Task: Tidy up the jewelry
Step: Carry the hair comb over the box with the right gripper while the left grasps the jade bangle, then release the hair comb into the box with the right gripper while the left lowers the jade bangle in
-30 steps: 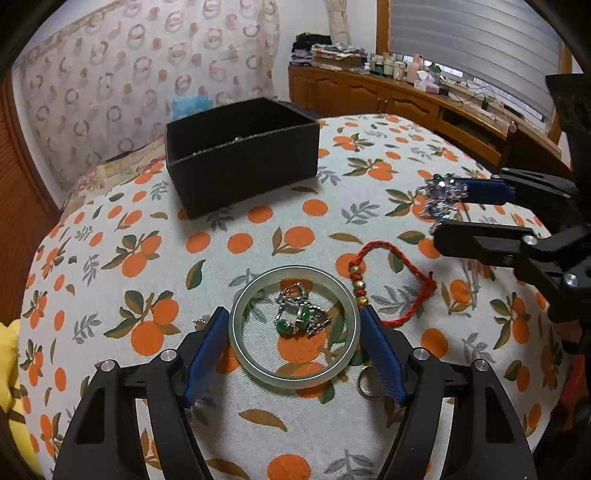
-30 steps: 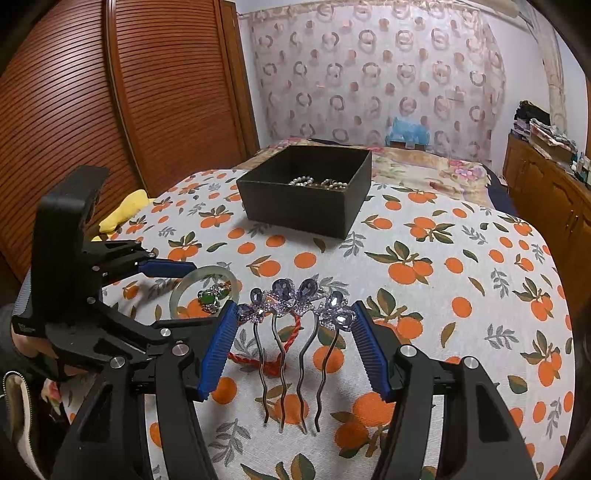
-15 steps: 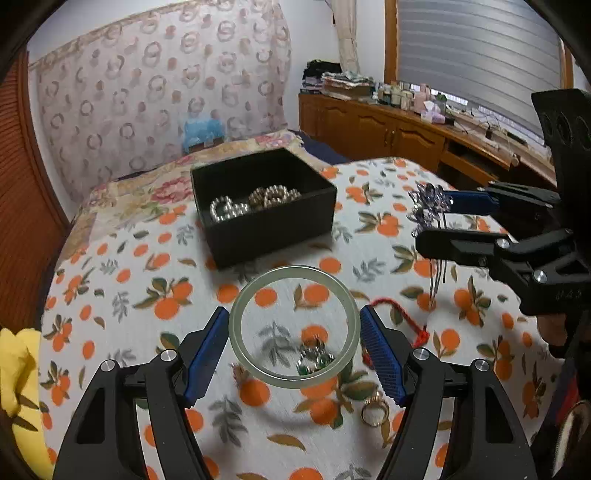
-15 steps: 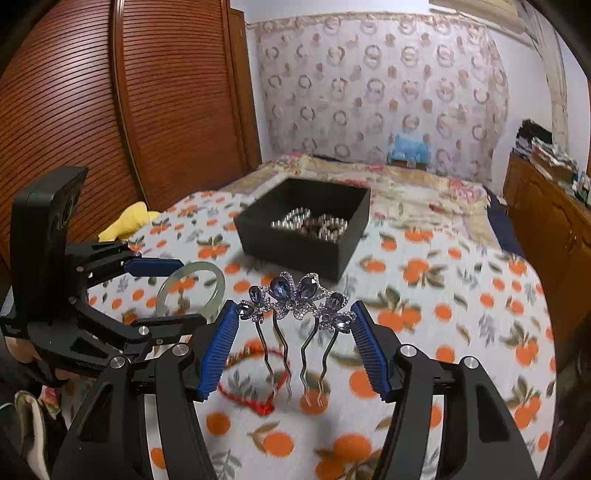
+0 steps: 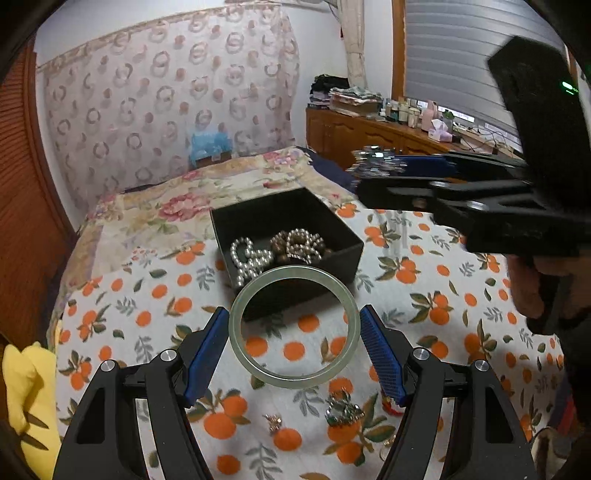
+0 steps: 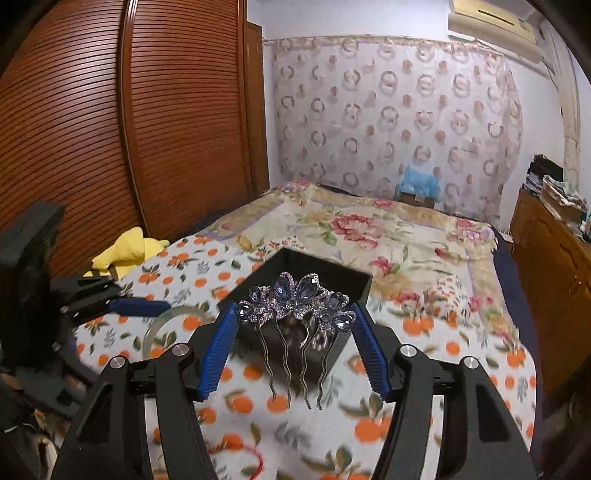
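Left gripper (image 5: 294,338) clamps jade bangle (image 5: 294,382) level; right gripper (image 6: 294,334) grips jewelled hair comb (image 6: 295,302), raised over black box (image 5: 288,236).

Pale green bangle (image 5: 294,328), black box (image 5: 288,236), orange-printed bedspread (image 5: 122,306).

Bed: a bed (image 6: 406,236) filled the room, under a white cloth with oranges (image 5: 155,306) and a floral blanket (image 6: 369,229).
Wall: a curtain with ring patterns (image 6: 388,110) hung behind the bed.
Wardrobe: slatted wooden doors (image 6: 147,129) stood on one side.
Window: closed blinds (image 5: 454,55) above a cluttered wooden dresser (image 5: 369,129).
Air conditioner: a unit (image 6: 491,18) sat high on the wall.
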